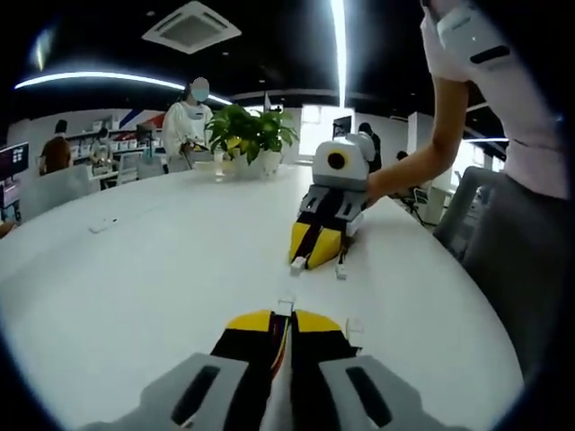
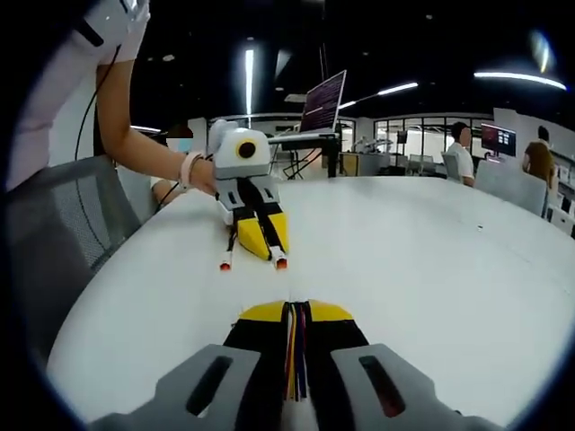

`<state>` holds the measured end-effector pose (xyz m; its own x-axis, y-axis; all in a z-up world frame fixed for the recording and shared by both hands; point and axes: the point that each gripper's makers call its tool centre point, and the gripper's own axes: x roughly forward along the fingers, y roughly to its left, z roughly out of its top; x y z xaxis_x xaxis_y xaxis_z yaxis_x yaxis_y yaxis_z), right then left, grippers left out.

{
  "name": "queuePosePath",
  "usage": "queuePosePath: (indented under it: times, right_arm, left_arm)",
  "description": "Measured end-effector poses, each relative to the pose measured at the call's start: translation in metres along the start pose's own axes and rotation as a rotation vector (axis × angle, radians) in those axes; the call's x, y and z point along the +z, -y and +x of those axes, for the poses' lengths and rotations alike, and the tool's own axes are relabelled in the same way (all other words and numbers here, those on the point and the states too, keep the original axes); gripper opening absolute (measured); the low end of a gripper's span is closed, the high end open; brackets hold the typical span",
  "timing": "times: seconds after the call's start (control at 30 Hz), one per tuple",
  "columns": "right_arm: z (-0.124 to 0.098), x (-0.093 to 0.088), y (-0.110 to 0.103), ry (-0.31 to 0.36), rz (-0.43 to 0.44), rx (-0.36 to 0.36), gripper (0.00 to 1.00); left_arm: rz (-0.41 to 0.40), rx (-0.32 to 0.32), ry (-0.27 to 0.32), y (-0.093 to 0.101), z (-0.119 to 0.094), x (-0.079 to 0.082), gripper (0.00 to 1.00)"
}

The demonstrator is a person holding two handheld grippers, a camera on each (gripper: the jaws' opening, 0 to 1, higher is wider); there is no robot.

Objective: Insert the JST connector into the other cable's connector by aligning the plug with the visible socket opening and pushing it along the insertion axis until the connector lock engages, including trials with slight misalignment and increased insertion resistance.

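Right gripper view: tool (image 2: 295, 316) pinches multicoloured cable (image 2: 295, 355).

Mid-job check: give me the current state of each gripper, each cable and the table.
Left gripper: shut on left cable, facing the right gripper.
Right gripper: shut on right cable.
Left cable: clamped, white connector at jaw tips.
Right cable: clamped, unmated.
Table: white, grippers apart on it.

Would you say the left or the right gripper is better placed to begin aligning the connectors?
Left, probably: the white connector on its cable juts visibly past the left gripper, facing the right gripper.
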<state>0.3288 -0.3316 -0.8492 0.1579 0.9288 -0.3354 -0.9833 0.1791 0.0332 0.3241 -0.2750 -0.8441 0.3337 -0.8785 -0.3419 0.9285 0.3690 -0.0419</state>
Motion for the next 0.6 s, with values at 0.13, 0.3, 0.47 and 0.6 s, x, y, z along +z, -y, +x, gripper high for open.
queuePosePath:
  times: [0.13,0.3,0.47,0.6]
  right_arm:
    - [0.001,0.000,0.001,-0.010,-0.005,0.010,0.03]
    - [0.003,0.000,-0.001,-0.015,0.001,0.021,0.03]
    - [0.003,0.004,-0.003,-0.019,-0.011,0.038,0.03]
    - [0.004,0.011,-0.005,-0.005,-0.011,0.046,0.03]
  left_arm:
    - [0.002,-0.006,-0.007,0.000,-0.001,0.000,0.01]
    - [0.000,-0.005,-0.029,0.001,-0.002,-0.001,0.01]
    - [0.002,-0.009,-0.056,0.003,-0.005,-0.002,0.01]
    - [0.004,-0.012,-0.068,0.005,-0.005,-0.003,0.01]
